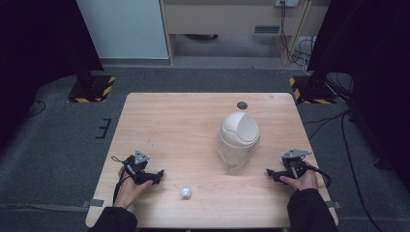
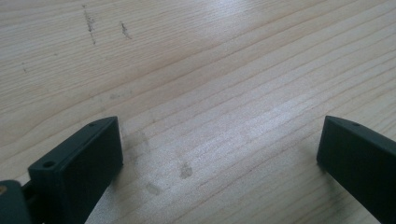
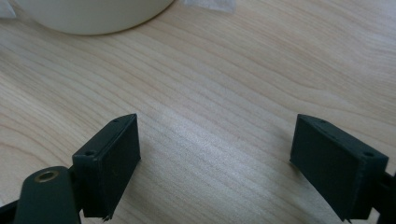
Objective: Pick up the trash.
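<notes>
So my left gripper (image 1: 158,176) is low over the table (image 1: 179,125) near the front-left, jaws spread wide with nothing but bare wood between them; same story in the left gripper view (image 2: 219,158), just grain and a few faint smudges; right gripper (image 1: 270,174) sits near the front-right edge, jaws also wide apart and empty, pointing in toward the middle. The closest thing to my left gripper is a little crumpled paper ball (image 1: 185,193), white, roundish, lying near the front edge just to the right of those jaws and not touching them; it's too small and blurry to say anything about its folds, and being a wad it has no real long axis or heading. Further out, between the two grippers and a bit back, stands the bin (image 1: 238,140): cream domed swing lid on top, clear body below, upright, lid flap facing toward me and slightly right; something pale sits inside the clear part but I can't make out what. In the right gripper view (image 3: 217,154) the bin's rounded cream edge (image 3: 93,16) is cut off by the top of the picture.
</notes>
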